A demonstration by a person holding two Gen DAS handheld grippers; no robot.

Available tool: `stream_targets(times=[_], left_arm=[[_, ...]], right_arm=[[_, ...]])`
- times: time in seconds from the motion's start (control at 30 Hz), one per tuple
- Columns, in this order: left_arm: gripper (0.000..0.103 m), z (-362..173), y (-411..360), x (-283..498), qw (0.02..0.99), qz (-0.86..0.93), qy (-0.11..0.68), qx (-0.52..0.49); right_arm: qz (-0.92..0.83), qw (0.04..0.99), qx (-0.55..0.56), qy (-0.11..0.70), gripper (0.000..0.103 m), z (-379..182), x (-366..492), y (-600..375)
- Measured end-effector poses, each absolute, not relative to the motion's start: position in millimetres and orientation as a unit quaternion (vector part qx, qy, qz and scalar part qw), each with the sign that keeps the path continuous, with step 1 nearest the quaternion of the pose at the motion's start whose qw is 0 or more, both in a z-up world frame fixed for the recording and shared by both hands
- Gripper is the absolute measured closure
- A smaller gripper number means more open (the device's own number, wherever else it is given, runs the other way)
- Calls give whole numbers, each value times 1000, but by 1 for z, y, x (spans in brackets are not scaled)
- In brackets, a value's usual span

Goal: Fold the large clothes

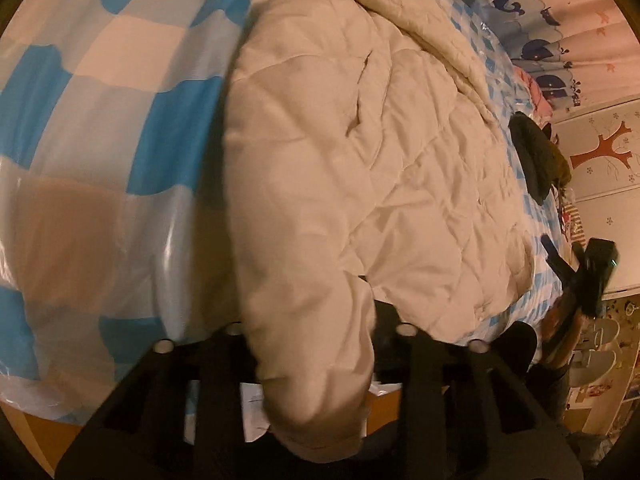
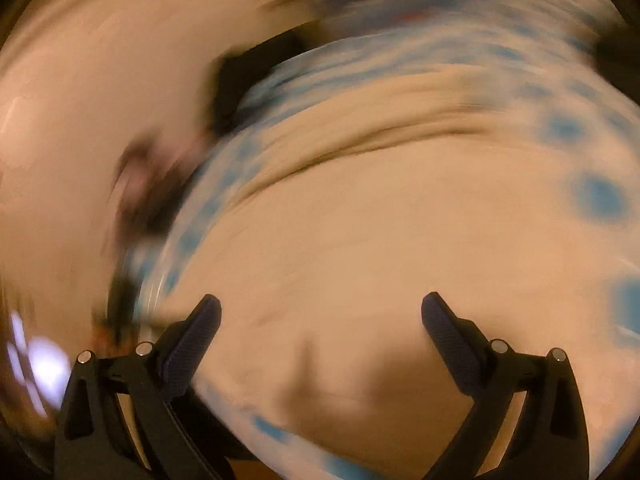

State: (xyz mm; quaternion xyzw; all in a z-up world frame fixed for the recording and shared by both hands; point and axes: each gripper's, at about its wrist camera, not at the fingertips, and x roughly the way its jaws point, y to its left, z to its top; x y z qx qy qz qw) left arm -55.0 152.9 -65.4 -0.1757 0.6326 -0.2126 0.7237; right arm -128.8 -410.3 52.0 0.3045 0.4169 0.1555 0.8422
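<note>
Cream quilted padding, a big puffy coat (image 1: 360, 168), sprawled over a blue-and-white checked bed cover (image 1: 92, 92). Long axis running from lower centre of the left wrist view up toward the upper right, hood or collar end bunched at top centre. One padded end, likely a sleeve or hem corner, hanging down at lower centre straight over the left claw (image 1: 316, 392); fingers hidden beneath the cloth, so cannot tell for certain whether pinching it, though apparently gripping that fold. Right claw (image 2: 320, 312) spread wide, nothing between its fingers, with the coat directly ahead filling the centre of its own view; heavy motion blur there, so no fine detail. Seen from the left wrist view, right claw at the right edge, just past the coat's far side.

Judged from this: left claw nearer and already at the cloth; right claw well placed to take the opposite edge, then fold across the short axis.

Open room: wide stretch of bare bed cover at the left of the left wrist view, good landing ground for a fold. Less room at the right: a dark garment (image 1: 536, 160) near the coat's right edge, more small clothes beyond it, a wardrobe (image 1: 600, 200) at far right. Bed edge close at the bottom of the frame, so risk of the hanging end sliding off.
</note>
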Motion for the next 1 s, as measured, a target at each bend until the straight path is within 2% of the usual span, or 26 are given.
stream_targets(times=[0.1,0.17,0.3,0.47,0.67,0.83,0.93,1.0], left_arm=[[81,-61,151,-60,733,-212,624,-171],[83,-58,149,-62,737,-209,620,-170],[85,-52,145,-61,741,-202,620,-163],[83,-57,144,-58,733,-195,632,-161],[76,-65,146,-58,728,-197,635,-168],[60,-72,147,-58,720,-212,632,-191],[54,-73,141,-58,722,-214,631,-186],[54,-72,138,-58,723,-212,632,-181]], right_arm=[[61,782,418,458,7,27,-152,-523],[62,753,452,474,7,13,-163,-549],[106,696,474,528,7,-18,-168,-546],[195,665,483,535,7,-29,-156,-515],[205,644,495,546,7,-41,-146,-515],[245,618,490,564,7,-45,-139,-508],[252,613,472,581,7,-45,-132,-503],[245,618,471,580,19,-45,-131,-503]])
